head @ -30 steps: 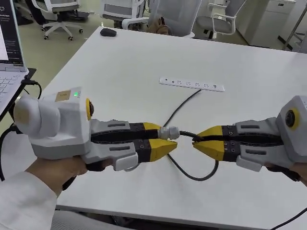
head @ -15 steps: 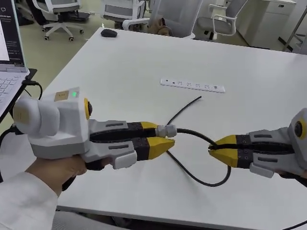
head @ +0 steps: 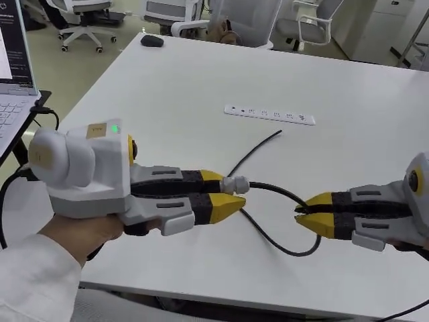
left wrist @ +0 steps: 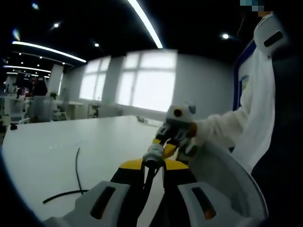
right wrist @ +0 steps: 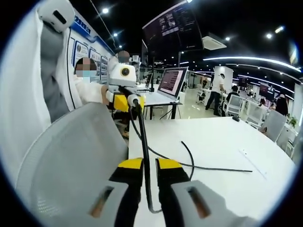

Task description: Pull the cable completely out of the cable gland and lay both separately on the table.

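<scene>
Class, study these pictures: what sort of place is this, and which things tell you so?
Probably an open-plan office: wheeled office chairs, an open laptop, and a power strip.

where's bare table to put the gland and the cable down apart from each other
Widest bare stretch: table between the mouse and the power strip. Also bare right of the strip. Crowded: near middle, where the cable loops under the left tongs holding the gland and the right tongs.
</scene>
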Action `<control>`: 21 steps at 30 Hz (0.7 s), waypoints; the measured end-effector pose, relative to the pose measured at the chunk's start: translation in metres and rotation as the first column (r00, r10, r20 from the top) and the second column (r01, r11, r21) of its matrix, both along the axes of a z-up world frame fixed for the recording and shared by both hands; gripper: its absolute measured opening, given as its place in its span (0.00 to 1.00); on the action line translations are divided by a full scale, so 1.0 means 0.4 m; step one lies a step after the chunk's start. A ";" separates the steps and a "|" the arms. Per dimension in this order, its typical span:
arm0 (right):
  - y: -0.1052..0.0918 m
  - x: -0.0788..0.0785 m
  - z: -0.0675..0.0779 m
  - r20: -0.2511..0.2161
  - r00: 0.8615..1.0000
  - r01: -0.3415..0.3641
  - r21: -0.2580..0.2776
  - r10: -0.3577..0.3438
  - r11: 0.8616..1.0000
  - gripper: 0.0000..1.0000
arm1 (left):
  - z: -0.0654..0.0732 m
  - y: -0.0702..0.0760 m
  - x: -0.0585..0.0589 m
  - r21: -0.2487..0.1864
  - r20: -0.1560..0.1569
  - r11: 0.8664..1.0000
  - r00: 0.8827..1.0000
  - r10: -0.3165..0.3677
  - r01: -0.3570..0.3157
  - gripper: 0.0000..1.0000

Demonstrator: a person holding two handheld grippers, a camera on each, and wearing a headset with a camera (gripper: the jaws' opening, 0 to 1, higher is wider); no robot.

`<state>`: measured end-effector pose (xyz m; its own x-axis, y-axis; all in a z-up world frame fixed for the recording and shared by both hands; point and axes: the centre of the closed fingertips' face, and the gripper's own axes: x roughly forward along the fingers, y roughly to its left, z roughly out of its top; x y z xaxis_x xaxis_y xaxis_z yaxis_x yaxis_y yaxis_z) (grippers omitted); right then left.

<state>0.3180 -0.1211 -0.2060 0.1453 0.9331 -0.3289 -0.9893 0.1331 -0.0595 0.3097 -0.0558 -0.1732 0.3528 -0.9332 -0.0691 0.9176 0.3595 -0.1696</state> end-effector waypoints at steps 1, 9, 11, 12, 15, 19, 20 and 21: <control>0.006 -0.003 0.014 0.002 1.000 -0.008 0.015 0.008 1.000 0.17 | 0.000 -0.001 -0.001 -0.001 -0.001 1.000 1.000 -0.003 0.003 0.16; 0.086 -0.042 0.101 0.047 0.993 -0.110 0.079 0.106 0.991 0.17 | -0.004 -0.003 -0.005 0.005 -0.004 1.000 1.000 -0.013 0.013 0.16; 0.108 -0.048 0.111 0.053 0.991 -0.127 0.089 0.123 0.988 0.15 | -0.005 -0.003 -0.005 0.006 -0.003 1.000 1.000 -0.013 0.013 0.16; 0.122 -0.053 0.118 0.051 0.989 -0.142 0.098 0.137 0.985 0.13 | -0.005 -0.003 -0.005 0.006 -0.003 1.000 1.000 -0.015 0.015 0.16; 0.143 -0.058 0.126 0.060 0.985 -0.166 0.106 0.160 0.980 0.11 | -0.005 -0.006 -0.009 0.009 0.002 1.000 1.000 -0.021 0.021 0.16; 0.160 -0.064 0.133 0.070 0.978 -0.203 0.120 0.196 0.972 0.00 | -0.006 -0.009 -0.012 0.013 0.008 1.000 1.000 -0.028 0.028 0.16; 0.164 -0.068 0.133 0.060 0.977 -0.212 0.125 0.206 0.969 0.00 | -0.005 -0.009 -0.012 0.006 0.002 1.000 1.000 -0.030 0.030 0.16; 0.164 -0.066 0.132 0.055 0.977 -0.211 0.124 0.206 0.969 0.00 | -0.006 -0.009 -0.013 0.003 -0.008 0.999 0.999 -0.035 0.035 0.16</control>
